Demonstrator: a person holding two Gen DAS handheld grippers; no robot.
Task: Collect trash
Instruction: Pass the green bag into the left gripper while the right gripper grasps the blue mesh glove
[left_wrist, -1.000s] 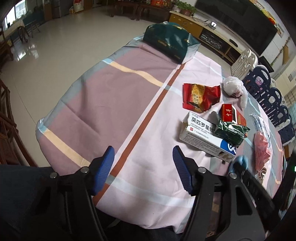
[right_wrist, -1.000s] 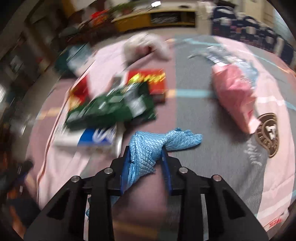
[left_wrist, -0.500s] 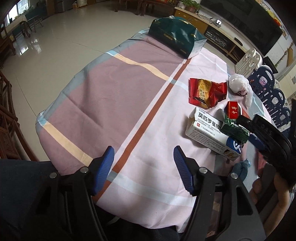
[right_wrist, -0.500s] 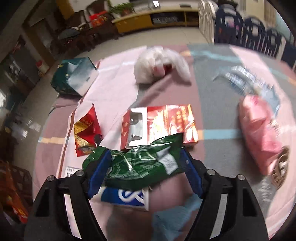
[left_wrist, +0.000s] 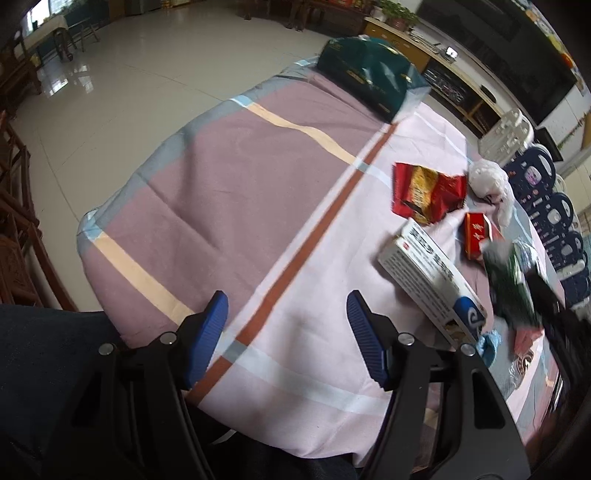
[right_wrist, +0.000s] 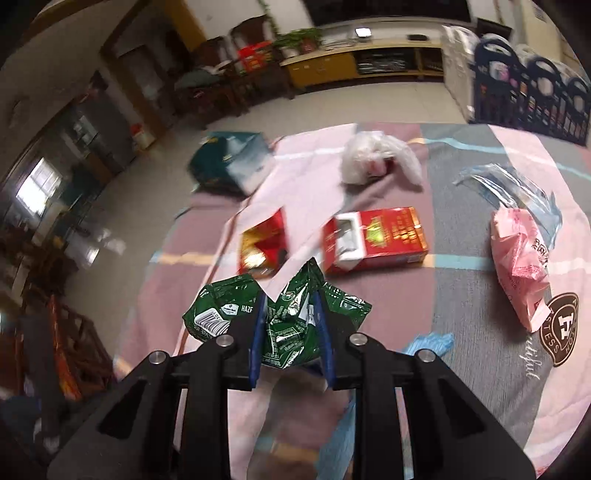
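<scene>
My right gripper (right_wrist: 290, 306) is closing on a crumpled green snack wrapper (right_wrist: 284, 325), which is squeezed between its blue pads and lifted off the cloth. The same green wrapper (left_wrist: 511, 280) shows blurred at the right of the left wrist view. My left gripper (left_wrist: 286, 314) hangs open over the pink tablecloth (left_wrist: 221, 206) with nothing between its fingers. Other trash lies on the cloth: a red cigarette box (right_wrist: 376, 240), a red-gold wrapper (right_wrist: 262, 247), a white plastic bag (right_wrist: 373, 157), a pink bag (right_wrist: 521, 266) and a blue glove (right_wrist: 430, 343).
A white medicine box (left_wrist: 428, 280) lies right of my left gripper. A dark green paper bag (left_wrist: 369, 77) lies at the far end of the table. A clear plastic wrapper (right_wrist: 506, 184) sits by the pink bag. Stacked chairs (right_wrist: 532, 92) stand beyond the table's right side.
My right gripper let go of the blue glove, opened around the green wrapper, then squeezed it and rose with it. The left gripper stayed in place, open.
</scene>
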